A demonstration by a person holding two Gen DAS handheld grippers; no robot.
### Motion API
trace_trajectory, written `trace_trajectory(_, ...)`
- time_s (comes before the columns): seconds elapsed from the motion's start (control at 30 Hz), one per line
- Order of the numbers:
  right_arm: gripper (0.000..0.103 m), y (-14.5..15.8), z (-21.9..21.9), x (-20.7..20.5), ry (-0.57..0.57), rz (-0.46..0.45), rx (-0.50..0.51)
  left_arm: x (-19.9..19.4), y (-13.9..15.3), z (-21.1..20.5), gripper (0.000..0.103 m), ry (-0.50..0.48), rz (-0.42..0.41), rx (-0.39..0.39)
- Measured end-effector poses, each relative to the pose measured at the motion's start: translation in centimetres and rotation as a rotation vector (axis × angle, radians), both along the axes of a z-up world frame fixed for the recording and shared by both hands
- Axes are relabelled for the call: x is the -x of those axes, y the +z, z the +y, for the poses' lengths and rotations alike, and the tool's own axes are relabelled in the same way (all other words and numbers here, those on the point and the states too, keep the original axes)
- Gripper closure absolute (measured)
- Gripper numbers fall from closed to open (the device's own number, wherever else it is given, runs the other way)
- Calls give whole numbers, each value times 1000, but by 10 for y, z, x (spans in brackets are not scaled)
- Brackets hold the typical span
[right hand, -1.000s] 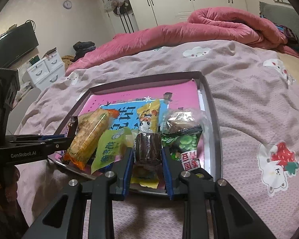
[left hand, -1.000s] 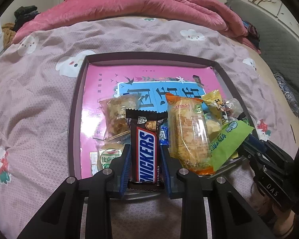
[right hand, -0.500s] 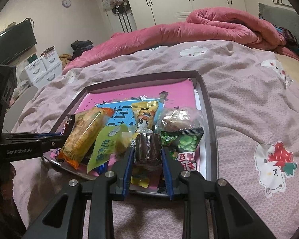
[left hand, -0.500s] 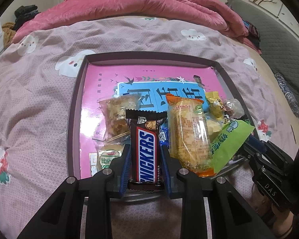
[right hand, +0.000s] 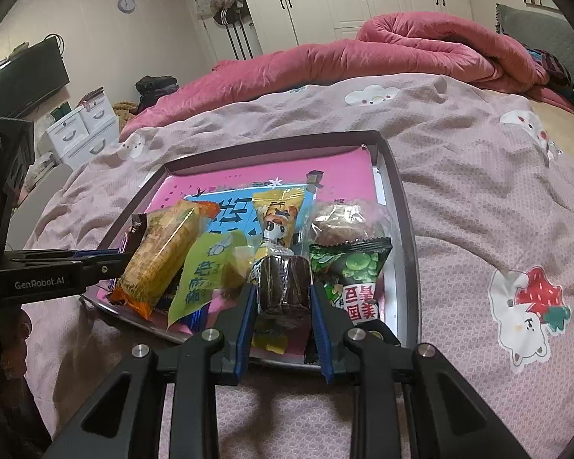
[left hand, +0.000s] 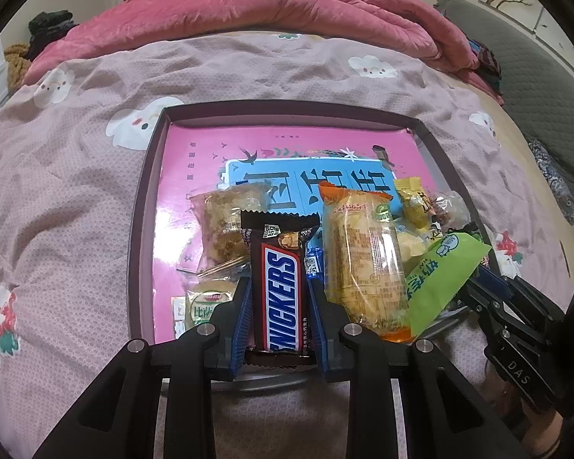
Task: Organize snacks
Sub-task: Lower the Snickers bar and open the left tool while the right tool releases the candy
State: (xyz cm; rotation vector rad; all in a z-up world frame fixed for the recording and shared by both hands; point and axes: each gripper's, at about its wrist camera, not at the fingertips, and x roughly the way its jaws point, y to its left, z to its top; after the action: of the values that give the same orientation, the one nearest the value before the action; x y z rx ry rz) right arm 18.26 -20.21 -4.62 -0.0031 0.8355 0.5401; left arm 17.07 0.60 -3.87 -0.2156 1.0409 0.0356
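A dark-rimmed tray with a pink lining lies on the bed and holds a pile of snacks at its near end. My left gripper is shut on a Snickers bar, lying lengthwise between the jaws. My right gripper is shut on a dark brown wrapped cake. Beside them lie an orange-ended biscuit pack, a light green packet, a green pea packet and a yellow cartoon packet. The right gripper also shows in the left wrist view.
The tray's far half shows bare pink lining. A pink quilt is heaped at the far end of the bed. White drawers and a TV stand at the left. The left gripper's arm crosses the right wrist view.
Both grippers keep their holds on the same snacks. The right wrist view has shifted slightly, with the tray a little nearer and more centred. The left view is almost unchanged.
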Motion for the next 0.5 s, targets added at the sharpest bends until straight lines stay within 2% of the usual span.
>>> trace_trajectory(0.5, 74, 10, 0, 8, -5, -41, 10, -4, 1, 2, 74, 9, -8, 6)
